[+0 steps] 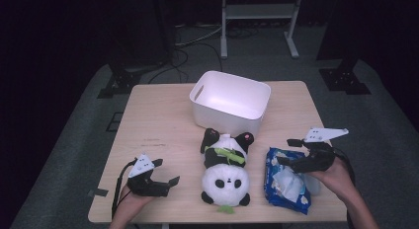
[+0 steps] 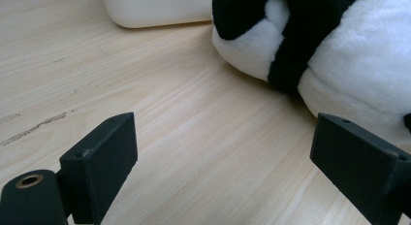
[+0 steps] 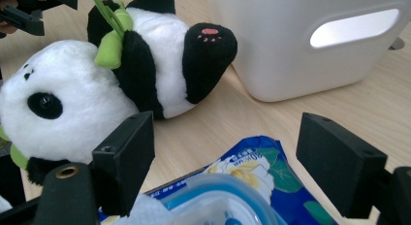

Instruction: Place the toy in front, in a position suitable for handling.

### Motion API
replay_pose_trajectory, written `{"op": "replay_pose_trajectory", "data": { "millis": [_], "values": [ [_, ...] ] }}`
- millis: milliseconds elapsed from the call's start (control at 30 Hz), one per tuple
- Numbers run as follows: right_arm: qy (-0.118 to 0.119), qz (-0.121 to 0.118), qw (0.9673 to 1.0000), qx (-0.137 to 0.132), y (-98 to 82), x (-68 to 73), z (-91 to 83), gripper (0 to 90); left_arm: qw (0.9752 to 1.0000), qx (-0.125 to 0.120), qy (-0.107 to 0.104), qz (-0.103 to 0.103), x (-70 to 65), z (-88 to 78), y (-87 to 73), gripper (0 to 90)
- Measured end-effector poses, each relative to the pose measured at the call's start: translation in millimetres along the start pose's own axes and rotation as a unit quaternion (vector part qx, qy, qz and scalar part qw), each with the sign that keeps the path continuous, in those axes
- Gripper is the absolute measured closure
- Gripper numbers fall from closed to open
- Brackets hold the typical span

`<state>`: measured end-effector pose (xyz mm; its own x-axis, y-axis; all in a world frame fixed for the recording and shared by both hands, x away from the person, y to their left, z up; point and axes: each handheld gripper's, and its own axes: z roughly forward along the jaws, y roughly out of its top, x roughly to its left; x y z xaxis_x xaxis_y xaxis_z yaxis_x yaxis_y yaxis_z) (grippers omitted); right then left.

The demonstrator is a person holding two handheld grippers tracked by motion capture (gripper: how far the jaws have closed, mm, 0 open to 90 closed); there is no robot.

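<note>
Centrally, black-and-white plush panda [image 1: 225, 169] lies on pale wooden surface [image 1: 158, 120], just in front of white plastic bin [image 1: 230, 100]. Right hand-held gripper [image 1: 288, 151], jaws spread, hovers over blue wet-wipes pack [image 1: 286, 179] beside the panda. Left hand-held gripper [image 1: 167, 172], jaws spread, empty, sits left of the panda.

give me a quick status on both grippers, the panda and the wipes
Left gripper open, empty, beside plush panda. Right gripper open over blue wipes pack, not gripping. White bin empty behind panda. Nothing in the way.
</note>
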<state>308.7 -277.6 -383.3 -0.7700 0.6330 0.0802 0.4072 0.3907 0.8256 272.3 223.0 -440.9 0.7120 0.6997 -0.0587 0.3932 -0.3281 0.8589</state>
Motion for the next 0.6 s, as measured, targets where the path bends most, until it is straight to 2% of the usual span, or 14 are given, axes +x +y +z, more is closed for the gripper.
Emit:
{"op": "replay_pose_trajectory", "data": {
  "millis": [600],
  "values": [
    [-0.001, -0.019, 0.9997, 0.017, 30.8, -9.4, 30.9, 22.4, 1.0, 0.001, -0.002, 0.001, -0.1, -0.5, -0.1, 8.5]
  ]
}}
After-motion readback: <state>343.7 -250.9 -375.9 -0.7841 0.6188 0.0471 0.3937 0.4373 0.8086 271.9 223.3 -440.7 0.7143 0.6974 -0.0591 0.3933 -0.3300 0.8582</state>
